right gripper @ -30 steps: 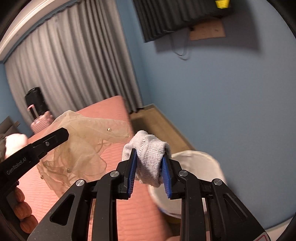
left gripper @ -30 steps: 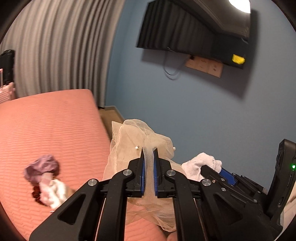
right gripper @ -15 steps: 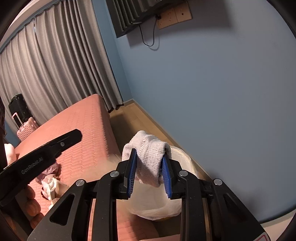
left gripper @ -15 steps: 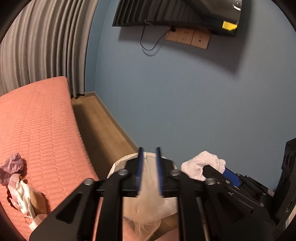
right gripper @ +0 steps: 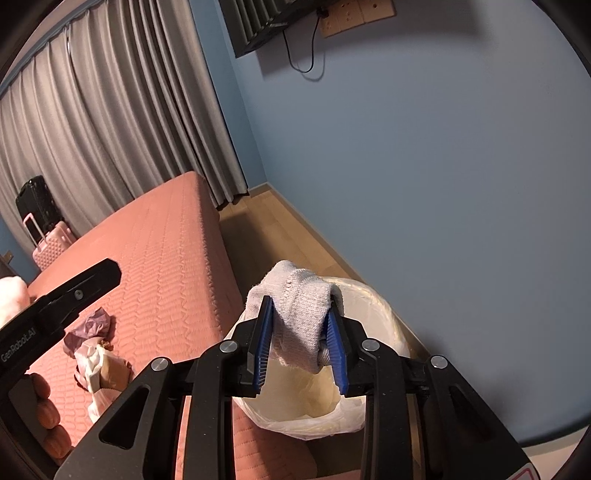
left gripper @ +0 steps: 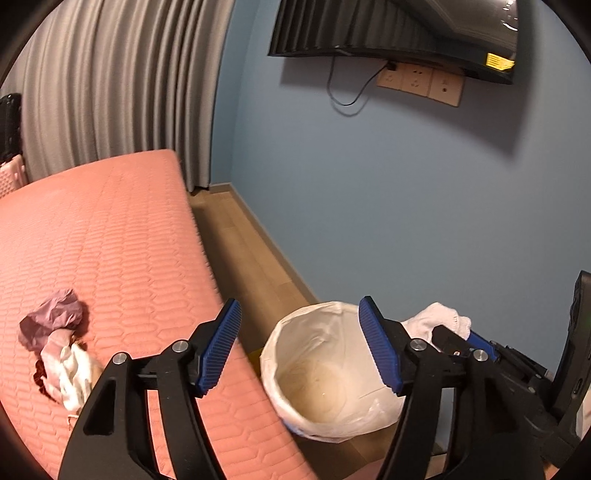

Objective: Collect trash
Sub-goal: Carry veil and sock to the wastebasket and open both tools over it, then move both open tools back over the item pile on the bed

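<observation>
My left gripper (left gripper: 299, 314) hovers over the white-lined trash bin (left gripper: 271, 354), its jaws opening wide with nothing between them. Pale beige netting (left gripper: 314, 387) lies at the bottom of the bin. My right gripper (right gripper: 299, 297) is over the same bin (right gripper: 386, 308), holding a grey-white sock (right gripper: 301, 310) between its blue pads while its jaws open slightly. The sock (left gripper: 439, 319) also shows at the right of the left wrist view. A pile of crumpled purple and white trash (left gripper: 55, 336) lies on the pink bed (left gripper: 110, 229).
The bin stands on a strip of wood floor (left gripper: 240, 243) between the bed's end and a blue wall. Grey curtains (right gripper: 110, 129) hang behind the bed. A pink suitcase (right gripper: 51, 242) and a black one (right gripper: 35, 199) stand at the far left. A TV (left gripper: 399, 29) hangs on the wall.
The left jaws went from shut on the beige netting to wide apart, and the netting dropped into the bin. Both grippers came down over the bin; the right one kept the sock.
</observation>
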### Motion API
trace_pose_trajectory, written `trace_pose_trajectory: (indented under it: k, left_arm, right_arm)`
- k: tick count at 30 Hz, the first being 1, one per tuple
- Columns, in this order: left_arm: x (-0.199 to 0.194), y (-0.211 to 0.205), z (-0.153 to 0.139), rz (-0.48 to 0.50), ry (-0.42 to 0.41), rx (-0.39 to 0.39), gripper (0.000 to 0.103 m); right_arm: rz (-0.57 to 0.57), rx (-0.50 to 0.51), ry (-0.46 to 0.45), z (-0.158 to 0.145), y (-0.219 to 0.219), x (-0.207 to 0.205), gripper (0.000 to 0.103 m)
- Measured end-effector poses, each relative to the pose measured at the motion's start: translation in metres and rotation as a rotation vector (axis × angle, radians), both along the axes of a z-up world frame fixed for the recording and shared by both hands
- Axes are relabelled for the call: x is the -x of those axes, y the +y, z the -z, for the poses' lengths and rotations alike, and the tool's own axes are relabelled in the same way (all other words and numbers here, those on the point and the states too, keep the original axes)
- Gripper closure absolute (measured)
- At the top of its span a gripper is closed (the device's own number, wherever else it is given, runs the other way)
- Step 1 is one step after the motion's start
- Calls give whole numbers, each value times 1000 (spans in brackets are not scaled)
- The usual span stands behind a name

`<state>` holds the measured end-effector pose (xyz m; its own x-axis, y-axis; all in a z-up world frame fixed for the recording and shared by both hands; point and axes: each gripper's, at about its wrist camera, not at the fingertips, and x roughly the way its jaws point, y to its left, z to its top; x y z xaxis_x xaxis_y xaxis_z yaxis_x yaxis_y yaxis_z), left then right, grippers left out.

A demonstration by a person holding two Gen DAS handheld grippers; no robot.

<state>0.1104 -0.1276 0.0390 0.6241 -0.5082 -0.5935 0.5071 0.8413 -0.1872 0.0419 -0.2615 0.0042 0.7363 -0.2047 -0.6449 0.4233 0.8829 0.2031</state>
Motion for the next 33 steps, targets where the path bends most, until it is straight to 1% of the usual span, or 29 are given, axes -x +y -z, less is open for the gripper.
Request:
trace_pose_trajectory:
  k: [4,8,10,12,14,18,20,21,26,29,33]
  left_arm:
    - [-3,9,6,-31,15,-3,38]
    - [-5,16,7,-54,27,5,31]
    - [-5,20,6,-64,29,9,28]
    - [-4,25,6,-72,28,14,28]
    - [-3,29,6,-81,28,17,27]
    - [1,41,4,-102,24,19,27]
    - [2,50,4,-116,37,21,21]
    - [3,55,4,-124,46,23,20]
    - [7,85,7,-193,52,12,20]
    - [9,104,11,-234,61,10,20]
    - [10,130,16,-286,86,7,20]
  right_arm:
    - [2,19,9,3,3,-6,70]
    - [5,31,-3,-2,5,-8,54]
    - [0,42,-8,-6,8,-8,53]
    - [-13,55,-11,-11,14,-7,53]
    - [-21,61,-14,-15,19,-7,48]
    - [-44,63,-28,-22,35,-1,46]
    - [-56,61,-27,-25,45,1,45]
    - [-66,58,-28,-26,50,1,44]
    - [-118,76,-27,-30,80,4,42]
    - [-149,70,-32,-32,97,7,40]
    - [-192,70,-29,-33,121,5,37]
